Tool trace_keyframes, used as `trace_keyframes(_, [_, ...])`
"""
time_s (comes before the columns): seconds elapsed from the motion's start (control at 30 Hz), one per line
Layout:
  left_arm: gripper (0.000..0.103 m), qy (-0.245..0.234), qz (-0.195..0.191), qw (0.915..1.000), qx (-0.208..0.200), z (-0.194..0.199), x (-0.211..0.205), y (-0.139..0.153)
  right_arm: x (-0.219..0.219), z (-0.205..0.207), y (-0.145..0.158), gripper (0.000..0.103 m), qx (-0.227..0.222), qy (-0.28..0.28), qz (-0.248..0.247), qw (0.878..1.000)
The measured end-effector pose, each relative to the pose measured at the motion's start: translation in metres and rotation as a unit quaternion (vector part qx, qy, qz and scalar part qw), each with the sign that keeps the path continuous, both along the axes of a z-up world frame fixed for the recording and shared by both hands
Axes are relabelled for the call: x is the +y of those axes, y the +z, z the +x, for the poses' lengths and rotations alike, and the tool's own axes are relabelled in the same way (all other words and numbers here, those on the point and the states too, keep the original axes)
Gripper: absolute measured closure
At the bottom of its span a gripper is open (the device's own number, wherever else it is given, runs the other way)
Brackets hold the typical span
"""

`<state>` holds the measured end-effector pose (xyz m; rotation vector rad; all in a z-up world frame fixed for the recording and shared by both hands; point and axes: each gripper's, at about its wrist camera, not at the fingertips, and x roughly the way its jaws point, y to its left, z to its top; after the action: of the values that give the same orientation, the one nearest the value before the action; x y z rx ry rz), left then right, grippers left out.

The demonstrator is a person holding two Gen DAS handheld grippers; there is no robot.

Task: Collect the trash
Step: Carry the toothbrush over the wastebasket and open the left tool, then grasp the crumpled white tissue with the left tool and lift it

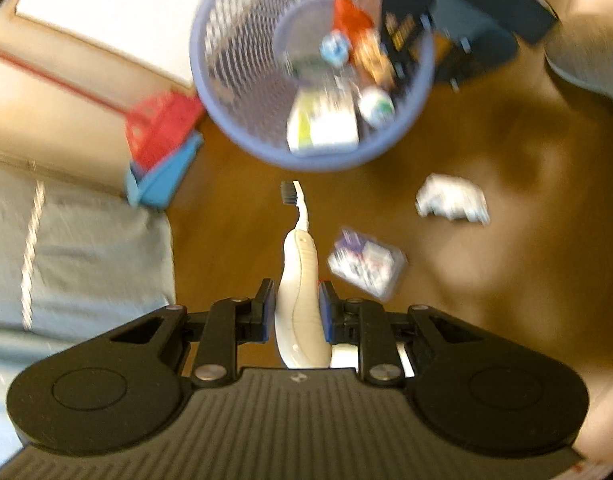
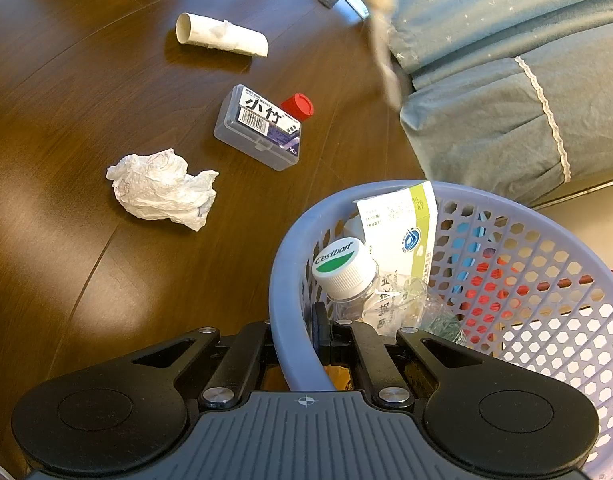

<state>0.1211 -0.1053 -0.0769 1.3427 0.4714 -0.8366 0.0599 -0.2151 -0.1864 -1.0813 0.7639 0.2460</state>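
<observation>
The lavender mesh basket (image 2: 506,280) is clamped at its rim by the right tool (image 2: 296,326). The left tool (image 1: 296,308) is closed on an electric toothbrush (image 1: 300,288), whose long axis points bristles-first toward the basket (image 1: 226,60) just ahead. On the floor (image 2: 66,80) lies a clear plastic box (image 2: 258,128) labelled "小竹". In the basket, a bottle cap (image 2: 340,264) reads "Cestbon".
</observation>
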Motion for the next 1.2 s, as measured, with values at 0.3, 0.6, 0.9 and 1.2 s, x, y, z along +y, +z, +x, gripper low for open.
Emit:
trace_keyframes(0.3, [0.084,-0.103,-0.029,0.9941,-0.022,0.005,-0.094,0.000,-0.003,0.000,0.000,0.103,-0.003,0.001,0.003,1.000])
trace_keyframes(0.6, [0.073,-0.128,-0.074,0.9890,-0.008,0.022,-0.159,-0.014,-0.004,0.000,0.001,0.103,-0.007,-0.003,0.008,1.000])
trace_keyframes(0.9, [0.073,-0.047,-0.091,0.9948,0.000,0.036,-0.104,-0.006,-0.006,0.000,0.002,0.103,-0.010,-0.005,0.012,1.000])
trace_keyframes(1.2, [0.071,0.080,-0.082,0.9928,0.035,0.055,-0.011,-0.032,-0.006,-0.004,0.002,0.103,-0.007,-0.001,0.006,1.000])
